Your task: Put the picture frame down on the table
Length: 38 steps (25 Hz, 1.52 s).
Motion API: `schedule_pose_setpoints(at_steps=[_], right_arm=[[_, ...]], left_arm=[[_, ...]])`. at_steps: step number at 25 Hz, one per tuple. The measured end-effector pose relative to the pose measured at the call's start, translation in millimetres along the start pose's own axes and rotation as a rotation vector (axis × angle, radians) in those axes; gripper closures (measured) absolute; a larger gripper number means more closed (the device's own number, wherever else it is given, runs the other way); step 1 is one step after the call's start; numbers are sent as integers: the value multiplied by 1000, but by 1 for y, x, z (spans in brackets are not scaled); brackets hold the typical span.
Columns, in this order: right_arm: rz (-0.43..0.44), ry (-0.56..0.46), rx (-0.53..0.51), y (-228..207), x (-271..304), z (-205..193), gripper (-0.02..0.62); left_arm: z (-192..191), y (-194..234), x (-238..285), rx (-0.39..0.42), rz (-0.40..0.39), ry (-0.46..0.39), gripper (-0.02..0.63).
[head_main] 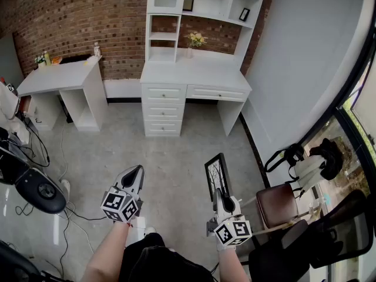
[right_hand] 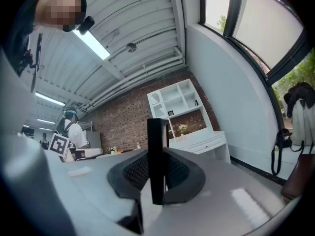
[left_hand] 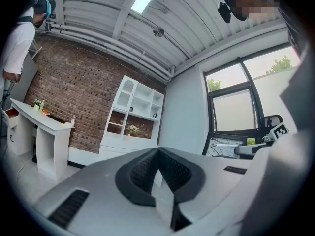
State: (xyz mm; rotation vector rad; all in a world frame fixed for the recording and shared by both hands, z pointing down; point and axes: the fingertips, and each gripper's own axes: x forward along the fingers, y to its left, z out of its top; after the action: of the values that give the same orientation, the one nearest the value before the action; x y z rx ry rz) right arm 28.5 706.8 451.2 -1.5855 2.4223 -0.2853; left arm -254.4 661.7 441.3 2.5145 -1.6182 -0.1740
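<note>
Picture frame (head_main: 217, 178), black-edged with a tree drawing on its face, stands upright in the lower middle of the head view, clamped at its lower edge by the right gripper (head_main: 218, 198). In the right gripper view the dark pads press on both sides of the frame's (right_hand: 156, 146) thin black edge, which rises straight up between them. The left gripper (head_main: 136, 173), lower left of centre in the head view, has its jaws closed together with nothing between them; its own view shows the pads (left_hand: 142, 168) meeting at the tips. Both grippers hang over the grey floor (head_main: 170, 157). A brown chair (head_main: 277, 204) sits just right of the right gripper. Well apart, at the top centre, stands a white desk (head_main: 194, 75) with drawers and a shelf unit, a vase of flowers (head_main: 195, 40) on it, against a brick wall (head_main: 70, 16). A smaller white table (head_main: 59, 78) is at the upper left.
</note>
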Motion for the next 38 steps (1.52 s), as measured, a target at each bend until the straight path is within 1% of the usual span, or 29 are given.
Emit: schedule_pose_setpoints(at_steps=[6, 10, 16, 25, 34, 38], right_arm=[[12, 7, 8, -3, 8, -6, 549], [9, 9, -1, -13, 25, -8, 549], [-18, 11, -4, -39, 71, -10, 549], [-32, 12, 1, -70, 176, -2, 549], [-52, 6, 20, -91, 258, -12, 549], [-54, -8, 17, -98, 284, -12, 549]], left_arm=[[-6, 2, 5, -3, 10, 11, 607], [-10, 13, 24, -8, 13, 11, 607], [-17, 34, 79, -27, -9, 17, 607], [-8, 79, 177, -30, -49, 28, 607], [-7, 126, 248, -24, -75, 47, 607], [-8, 138, 272, -27, -92, 49, 607]])
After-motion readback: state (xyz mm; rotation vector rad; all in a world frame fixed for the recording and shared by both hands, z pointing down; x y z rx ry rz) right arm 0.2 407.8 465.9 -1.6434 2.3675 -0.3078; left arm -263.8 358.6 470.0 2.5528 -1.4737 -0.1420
